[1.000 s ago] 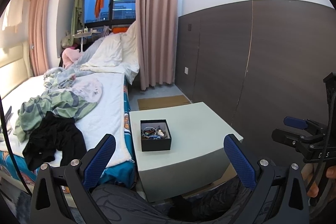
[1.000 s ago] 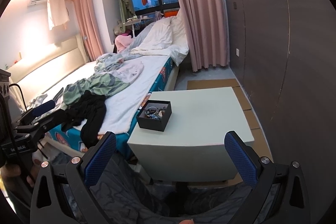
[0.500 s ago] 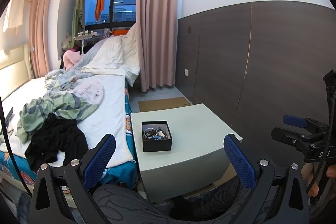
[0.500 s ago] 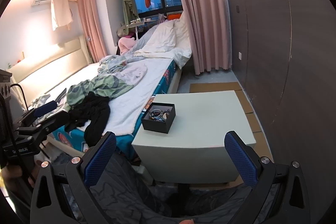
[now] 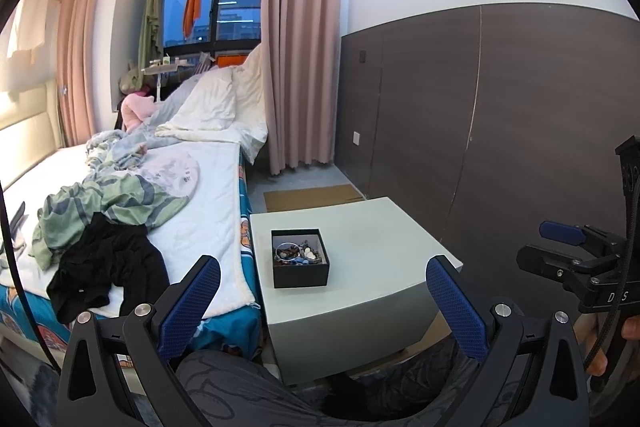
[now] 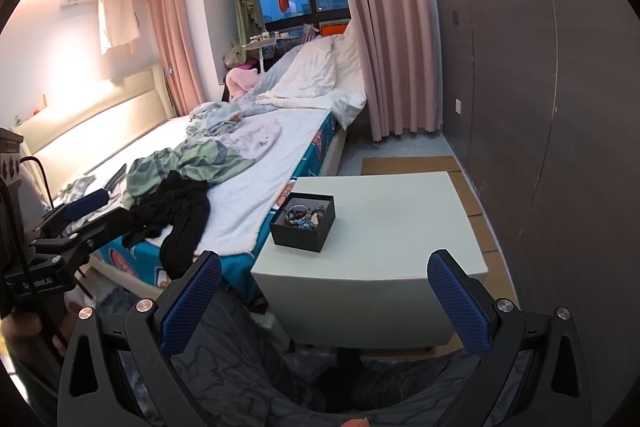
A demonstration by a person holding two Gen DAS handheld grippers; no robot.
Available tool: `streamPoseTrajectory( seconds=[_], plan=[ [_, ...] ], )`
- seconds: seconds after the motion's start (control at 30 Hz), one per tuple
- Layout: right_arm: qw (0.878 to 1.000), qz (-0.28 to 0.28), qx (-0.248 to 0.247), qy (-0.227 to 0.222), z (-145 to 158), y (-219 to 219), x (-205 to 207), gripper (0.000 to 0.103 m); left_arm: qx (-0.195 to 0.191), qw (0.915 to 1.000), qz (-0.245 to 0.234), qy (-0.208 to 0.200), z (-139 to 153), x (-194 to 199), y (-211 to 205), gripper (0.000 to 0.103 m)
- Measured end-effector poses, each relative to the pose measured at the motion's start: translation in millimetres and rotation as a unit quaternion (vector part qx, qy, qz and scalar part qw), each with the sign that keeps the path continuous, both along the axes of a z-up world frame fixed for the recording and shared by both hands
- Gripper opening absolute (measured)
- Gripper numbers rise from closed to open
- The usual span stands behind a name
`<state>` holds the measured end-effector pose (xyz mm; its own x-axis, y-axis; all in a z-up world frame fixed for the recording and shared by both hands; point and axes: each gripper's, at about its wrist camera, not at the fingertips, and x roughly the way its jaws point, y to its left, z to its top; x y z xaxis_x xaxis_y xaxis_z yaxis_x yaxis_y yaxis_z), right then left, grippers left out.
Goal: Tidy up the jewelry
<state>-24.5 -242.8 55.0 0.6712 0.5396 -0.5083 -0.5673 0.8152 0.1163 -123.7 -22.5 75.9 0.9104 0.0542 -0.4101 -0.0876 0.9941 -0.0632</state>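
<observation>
A small black box (image 5: 300,259) sits open-topped on the pale table (image 5: 372,267), toward the edge nearest the bed (image 5: 208,195), and a heap of jewelry (image 5: 297,251) lies jumbled inside it: beads, rings and small bits too tangled to tell apart. The rest of the table top shows bare. The left gripper (image 5: 322,301) and the right gripper (image 6: 324,297) both hang well back from the table, above the person's lap, each with its fingers spread wide and nothing between them. This would fit either a pile waiting to be sorted or pieces already gathered into the box, so the pictures do not settle which reach comes next. Whatever the step, working well here likely means coming in from above the box, steadying its wall with one gripper so the light box does not slide, and pinching a single piece at a time, since tangled strands may drag neighbours out.
</observation>
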Motion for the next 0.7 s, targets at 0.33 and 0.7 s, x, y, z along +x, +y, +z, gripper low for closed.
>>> streamPoseTrajectory(
  seconds=[0.33,0.7],
  plan=[
    [1.0,0.001,-0.003,0.001,-1.8,0.7,1.4,0.103,0.001,1.0,0.0,-0.006,-2.3,-1.8,0.3,0.103],
    [1.0,0.001,-0.002,0.003,-2.4,0.9,2.0,0.103,-0.001,1.0,0.004,-0.007,-4.2,-7.5,1.6,0.102]
  ],
)
